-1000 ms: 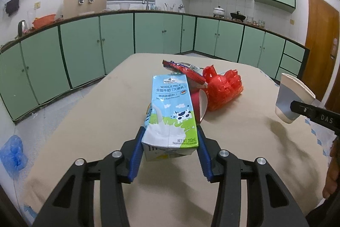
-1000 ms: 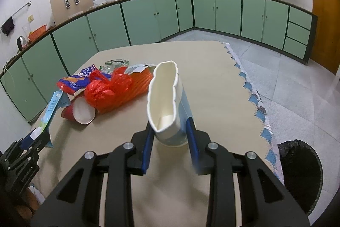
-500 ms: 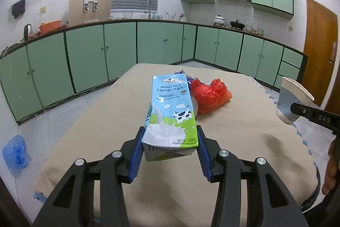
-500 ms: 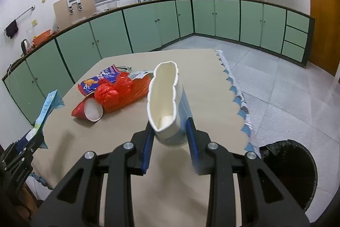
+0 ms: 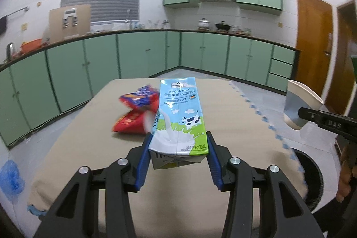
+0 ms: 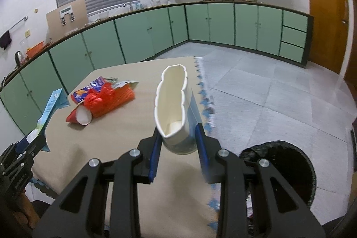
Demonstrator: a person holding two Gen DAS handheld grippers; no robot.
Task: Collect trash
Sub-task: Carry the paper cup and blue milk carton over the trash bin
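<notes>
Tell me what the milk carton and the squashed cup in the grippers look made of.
Milk carton: glossy coated paperboard, with printed panels and sharp folded edges. Paper cup: thin matte paper, likely lined; its rolled rim is pinched into a wavy oval.

— What's the right gripper (image 6: 178,144) got?
— A white and blue paper cup (image 6: 176,113), squashed narrow between the blue pads (image 6: 154,153), mouth towards the camera.
— And the table (image 6: 107,139)?
— Beige cloth. A red paper cup (image 6: 79,118) lies on its side against a red plastic bag (image 6: 107,99) and snack wrappers (image 6: 89,88).
— Anything lower right?
— A black-lined trash bin (image 6: 287,168) on the floor beside the table.
— Far left?
— The left gripper (image 6: 29,146) holds a milk carton (image 6: 48,113), seen edge-on.
</notes>
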